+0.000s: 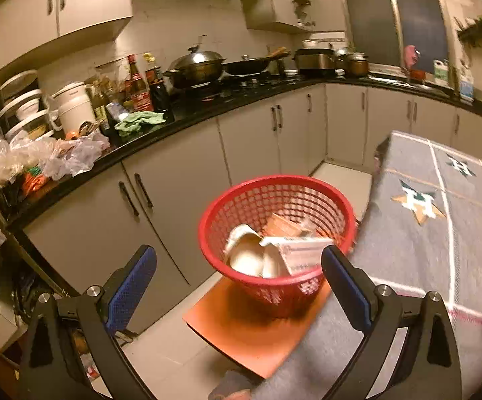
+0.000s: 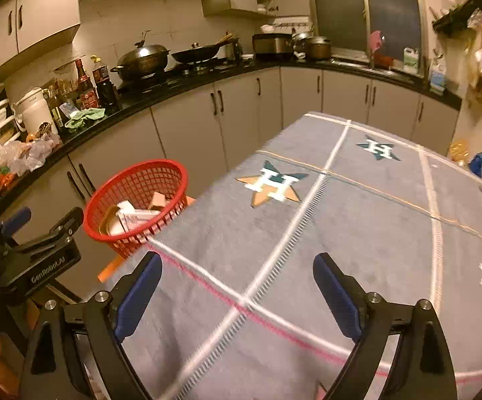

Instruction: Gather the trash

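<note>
Red mesh basket [image 1: 276,233], already holding cartons, sits on an orange stool [image 1: 251,330] ahead of your left gripper [image 1: 239,286], jaws wide and empty; keep drops centred over its rim. From the right wrist, your right gripper [image 2: 237,295] hovers wide over the grey tablecloth [image 2: 357,233], no trash visible there; the left tool stands close alongside.

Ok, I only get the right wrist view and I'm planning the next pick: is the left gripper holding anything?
Observer: No. The left gripper is open, with nothing between its fingers.
Operator: Where is it aimed?
Observer: Straight at the red basket, which sits centred between its fingertips.
Operator: What does the basket stand on?
Observer: A flat orange seat on the floor, beside the cloth-covered table.
</note>
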A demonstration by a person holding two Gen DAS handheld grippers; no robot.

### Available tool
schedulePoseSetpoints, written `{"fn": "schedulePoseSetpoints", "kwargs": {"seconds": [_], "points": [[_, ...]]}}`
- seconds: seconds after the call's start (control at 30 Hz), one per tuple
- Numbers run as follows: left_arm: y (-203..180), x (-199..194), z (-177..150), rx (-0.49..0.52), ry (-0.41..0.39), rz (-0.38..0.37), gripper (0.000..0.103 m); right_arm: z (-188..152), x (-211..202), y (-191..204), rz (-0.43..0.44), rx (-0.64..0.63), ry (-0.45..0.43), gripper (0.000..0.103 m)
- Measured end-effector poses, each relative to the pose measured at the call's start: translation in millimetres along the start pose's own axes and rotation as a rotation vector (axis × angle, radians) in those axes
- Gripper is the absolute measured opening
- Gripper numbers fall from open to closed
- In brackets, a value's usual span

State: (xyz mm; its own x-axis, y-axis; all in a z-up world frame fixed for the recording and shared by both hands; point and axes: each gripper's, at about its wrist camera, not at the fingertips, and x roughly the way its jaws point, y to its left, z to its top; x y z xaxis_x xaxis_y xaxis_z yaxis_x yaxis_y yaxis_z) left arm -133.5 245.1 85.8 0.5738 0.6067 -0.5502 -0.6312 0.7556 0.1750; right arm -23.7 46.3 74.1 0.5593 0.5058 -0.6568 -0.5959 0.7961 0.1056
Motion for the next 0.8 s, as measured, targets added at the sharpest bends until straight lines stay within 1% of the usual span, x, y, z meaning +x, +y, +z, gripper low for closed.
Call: {"fn": "schedulePoseSetpoints", "kwargs": {"seconds": [0.07,0.13,0.2,0.3,0.43,0.5,0.67,0.8], "points": [[-4.4,-6.6,-3.7,0.016,0.010,0.005,0.099,-9.1,-10.8,-0.3,-0.026,-0.018,-0.015,0.096],[-8.3,-17.2,-11.1,0.029,-0.006,0.027,0.099,-18.4,-22.7,-2.4,-0.046,-0.018,-0.030,0.097],[-9.6,-24.5,-18.1,0.026,-0.007,0.019,0.099,-26.1,-33.7,-4.3,-0.065,-0.016,-0.045,0.097],[-11.1,-31.9,-28.3,0.017,0.000,-0.007,0.099,-39.2,-49.5,-3.2,-0.106,-0.014,-0.077,0.102],[-12.5,-38.3,-39.1,0.007,-0.014,-0.012,0.099,-58.8,-62.1,-3.7,-0.160,-0.014,-0.099,0.102],[-12.2,-40.6,-43.1,-0.003,-0.018,-0.033,0.099,-65.0,-66.4,-3.5,-0.183,-0.026,-0.110,0.102],[-13.8,-44.9,-49.9,-0.016,-0.022,-0.043,0.099,-72.6,-70.5,0.7,-0.202,-0.057,-0.132,0.102],[-17.7,-44.7,-50.7,-0.013,-0.022,-0.041,0.099,-74.4,-65.7,-1.2,-0.195,-0.053,-0.118,0.102]]}}
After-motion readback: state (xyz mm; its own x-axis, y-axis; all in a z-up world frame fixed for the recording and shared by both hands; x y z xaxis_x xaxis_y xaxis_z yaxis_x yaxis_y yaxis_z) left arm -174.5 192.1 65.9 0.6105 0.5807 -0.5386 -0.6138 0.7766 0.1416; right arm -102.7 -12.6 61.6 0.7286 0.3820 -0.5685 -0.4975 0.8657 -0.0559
